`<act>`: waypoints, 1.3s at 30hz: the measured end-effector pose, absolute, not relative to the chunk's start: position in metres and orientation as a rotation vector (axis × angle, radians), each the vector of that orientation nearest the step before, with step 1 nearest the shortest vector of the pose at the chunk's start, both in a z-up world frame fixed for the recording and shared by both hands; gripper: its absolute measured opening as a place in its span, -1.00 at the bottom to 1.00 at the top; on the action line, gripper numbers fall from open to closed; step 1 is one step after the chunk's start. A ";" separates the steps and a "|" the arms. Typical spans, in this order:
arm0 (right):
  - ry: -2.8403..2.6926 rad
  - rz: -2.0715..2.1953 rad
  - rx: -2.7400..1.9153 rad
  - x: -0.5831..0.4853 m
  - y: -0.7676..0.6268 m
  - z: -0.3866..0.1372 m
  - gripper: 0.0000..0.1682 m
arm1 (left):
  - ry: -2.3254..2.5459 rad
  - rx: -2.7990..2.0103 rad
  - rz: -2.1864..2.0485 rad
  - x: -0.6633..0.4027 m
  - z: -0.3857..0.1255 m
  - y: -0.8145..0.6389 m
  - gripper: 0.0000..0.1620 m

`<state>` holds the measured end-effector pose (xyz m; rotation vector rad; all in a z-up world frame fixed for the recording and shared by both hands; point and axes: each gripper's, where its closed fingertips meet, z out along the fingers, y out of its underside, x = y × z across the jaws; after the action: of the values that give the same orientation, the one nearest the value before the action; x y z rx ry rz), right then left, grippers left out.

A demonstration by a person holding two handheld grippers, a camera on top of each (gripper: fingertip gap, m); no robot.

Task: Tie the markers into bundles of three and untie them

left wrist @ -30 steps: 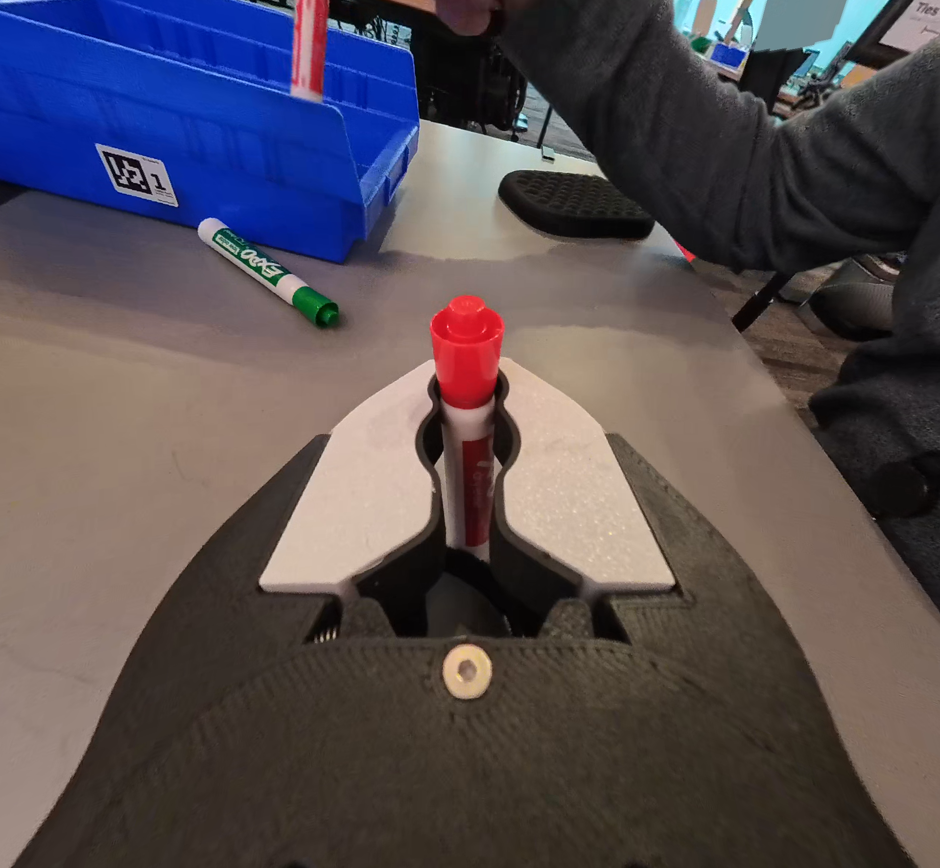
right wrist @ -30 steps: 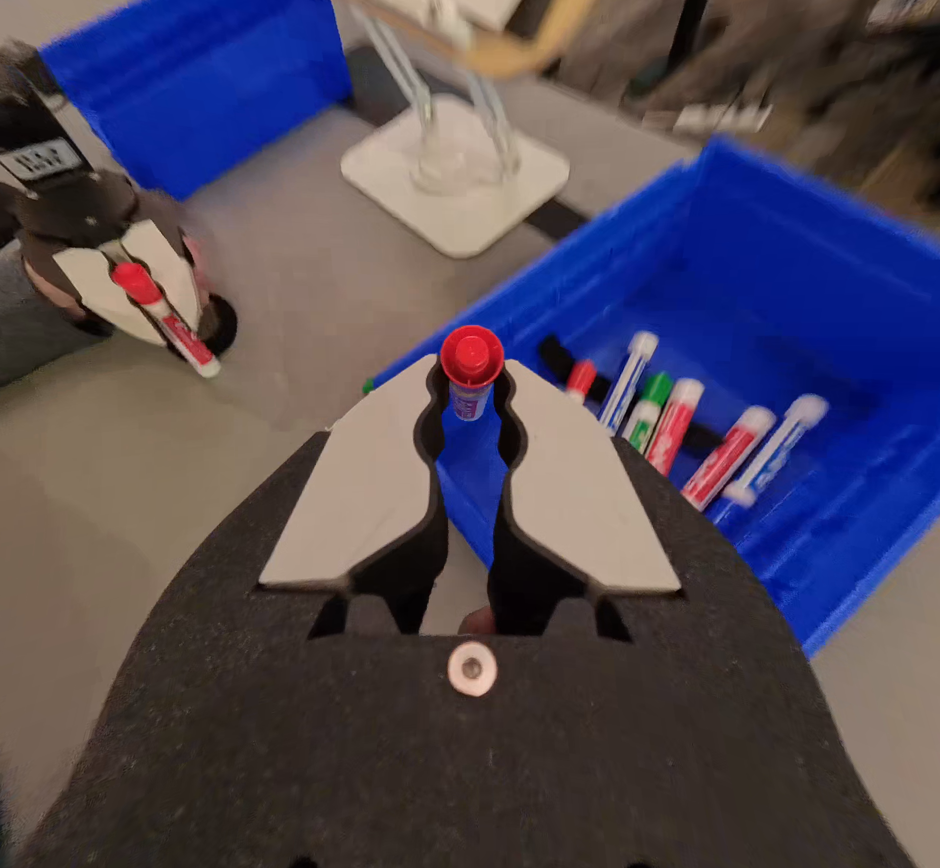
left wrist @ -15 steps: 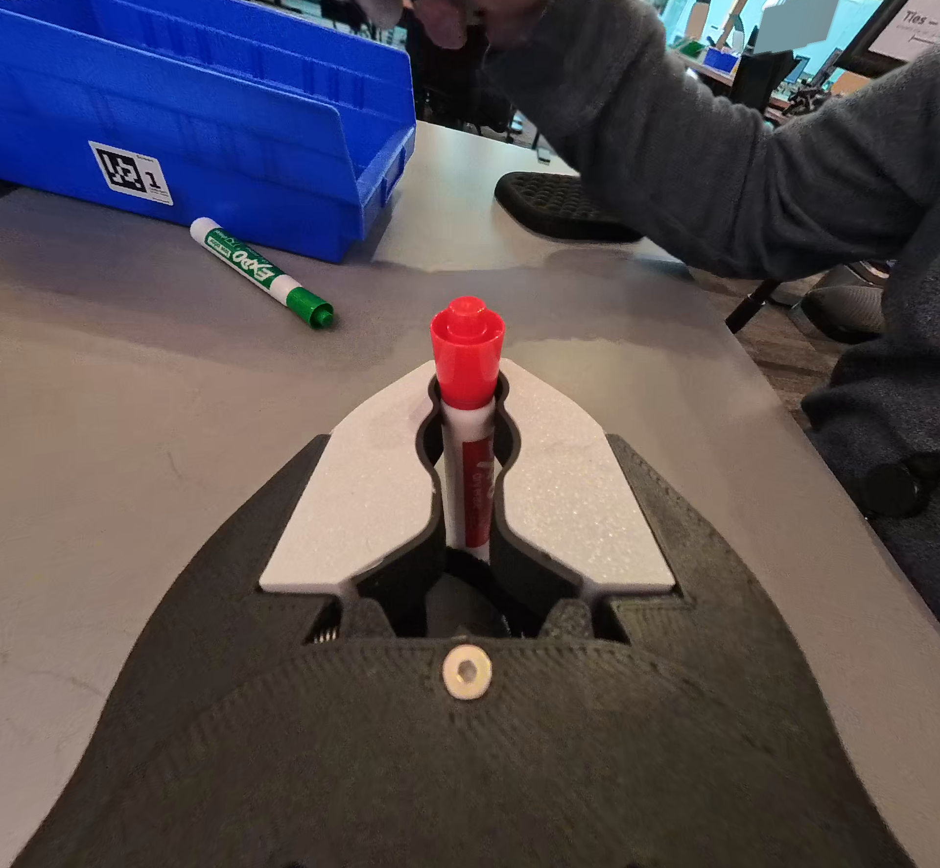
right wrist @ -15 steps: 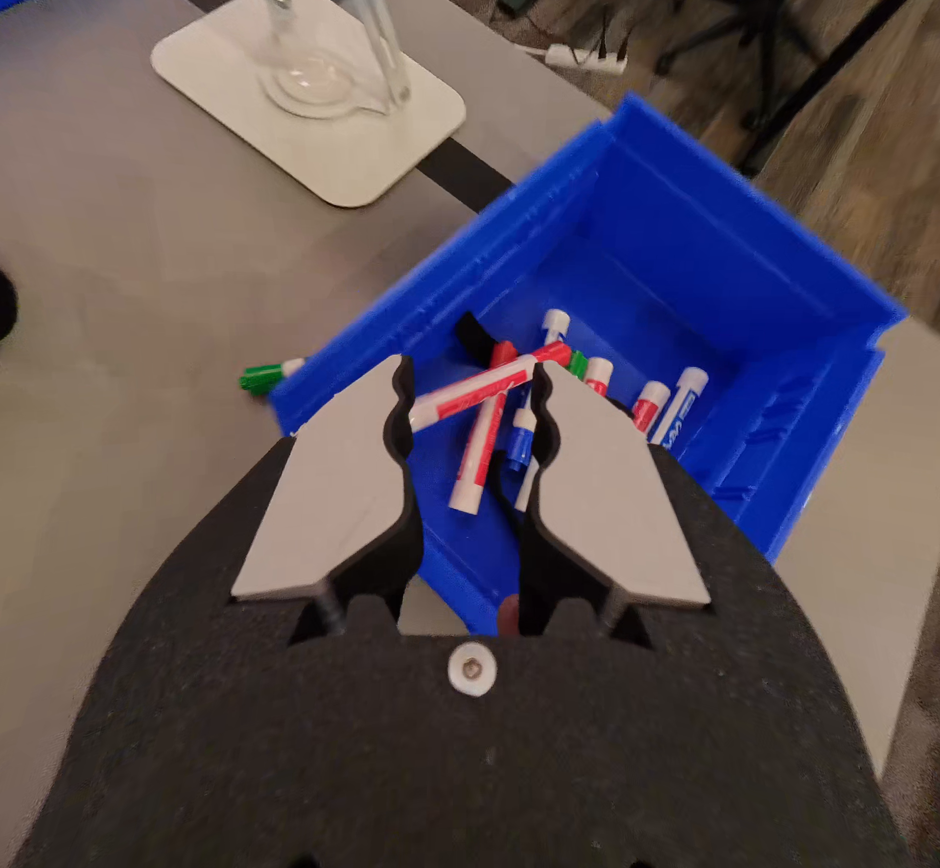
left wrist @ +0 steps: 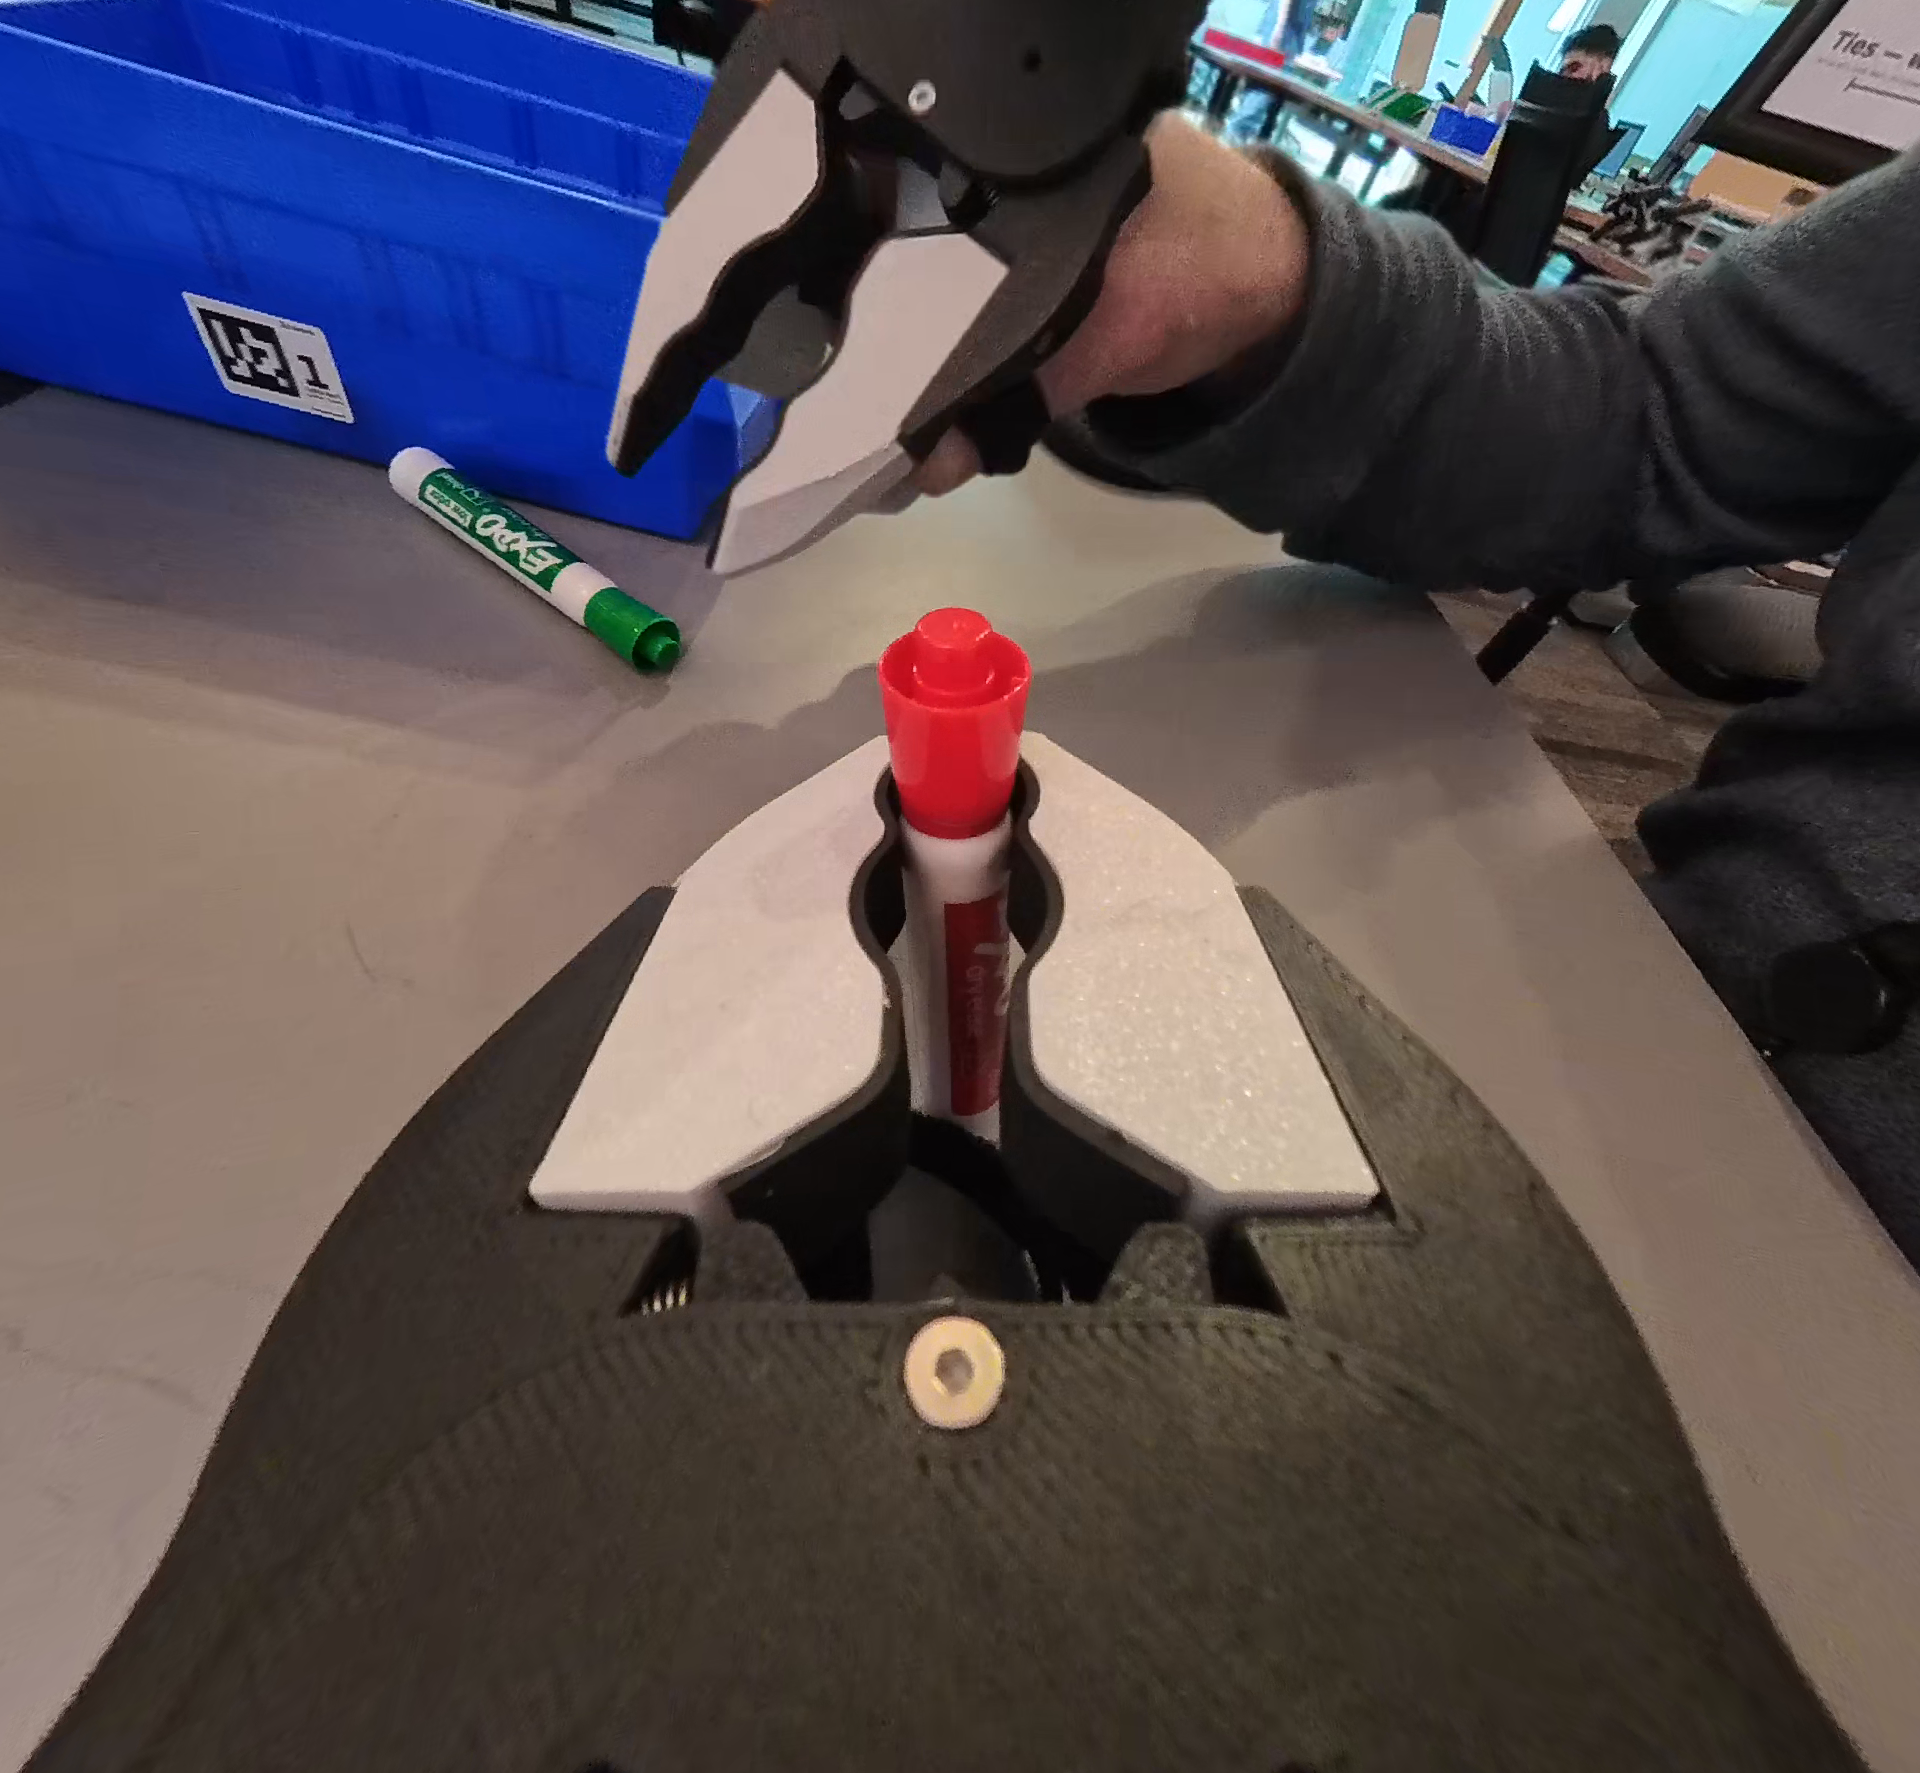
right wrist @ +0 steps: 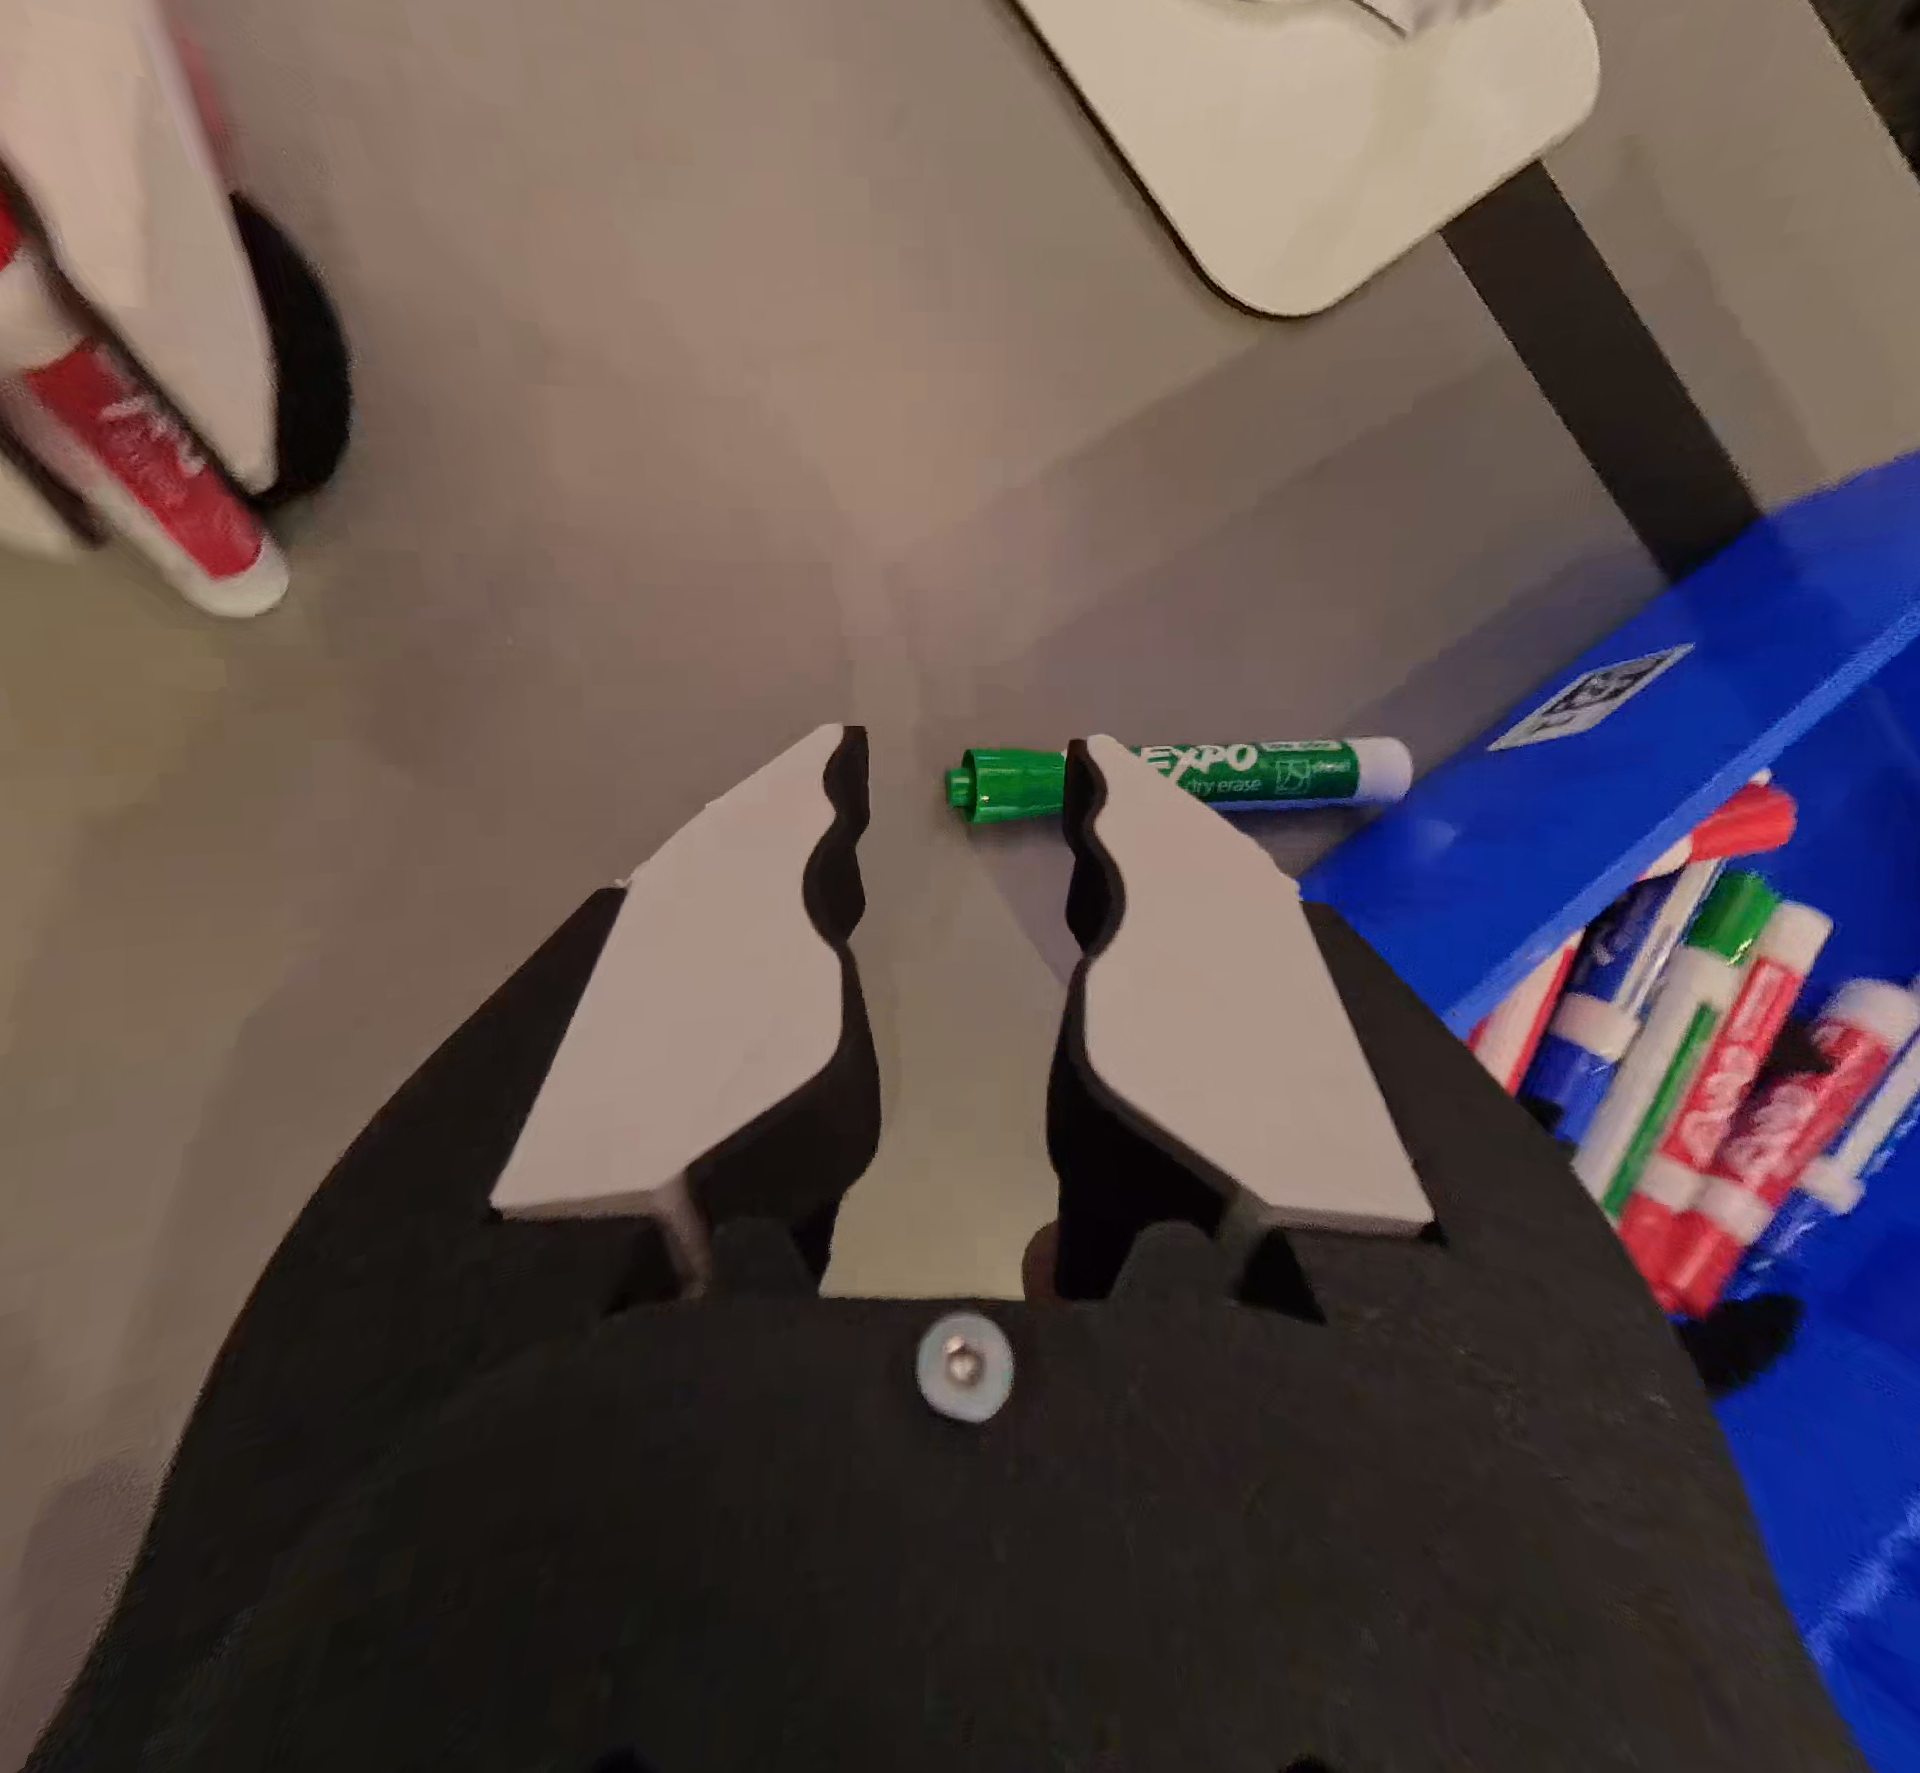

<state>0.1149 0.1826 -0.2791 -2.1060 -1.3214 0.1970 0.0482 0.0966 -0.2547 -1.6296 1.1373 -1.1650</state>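
Observation:
My left gripper (left wrist: 951,778) is shut on a red-capped marker (left wrist: 951,726), held upright above the grey table (left wrist: 260,892). The same marker shows at the left edge of the right wrist view (right wrist: 177,497). A green marker (left wrist: 530,560) lies on the table in front of the blue bin (left wrist: 312,196). My right gripper (right wrist: 966,747) is open and empty, tilted down just above the green marker (right wrist: 1268,767), with the green cap between its fingertips. It also shows in the left wrist view (left wrist: 675,513), with jaws apart.
The blue bin's wall (right wrist: 1558,840) is at the right and holds several red, blue and green markers (right wrist: 1714,1048). A white stand base (right wrist: 1299,61) sits on the far side of the table. A person's grey sleeve (left wrist: 1558,424) reaches in from the right.
The right gripper let its red marker go into the bin and opened. It then swung from above the bin down to the green marker on the table. The left gripper held still.

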 end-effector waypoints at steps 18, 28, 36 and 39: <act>-1.334 1.083 -1.685 0.018 0.095 -0.231 -0.56 | 1.179 -1.604 -1.115 0.050 -0.255 0.093 -0.81; -1.296 1.112 -1.623 0.013 0.094 -0.217 -0.79 | 1.201 -1.584 -1.085 0.051 -0.255 0.092 -0.71; -1.049 0.831 -1.601 0.109 0.150 -0.126 -0.78 | 1.149 -1.559 -1.107 0.045 -0.249 0.096 -0.68; -0.892 0.689 -1.644 0.164 0.192 -0.104 -0.77 | 1.151 -1.571 -1.104 0.046 -0.250 0.097 -0.69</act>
<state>0.1637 0.1920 -0.1039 -1.6440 -0.8919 0.6888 0.0459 0.0970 -0.2505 -1.5707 1.1509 -1.1038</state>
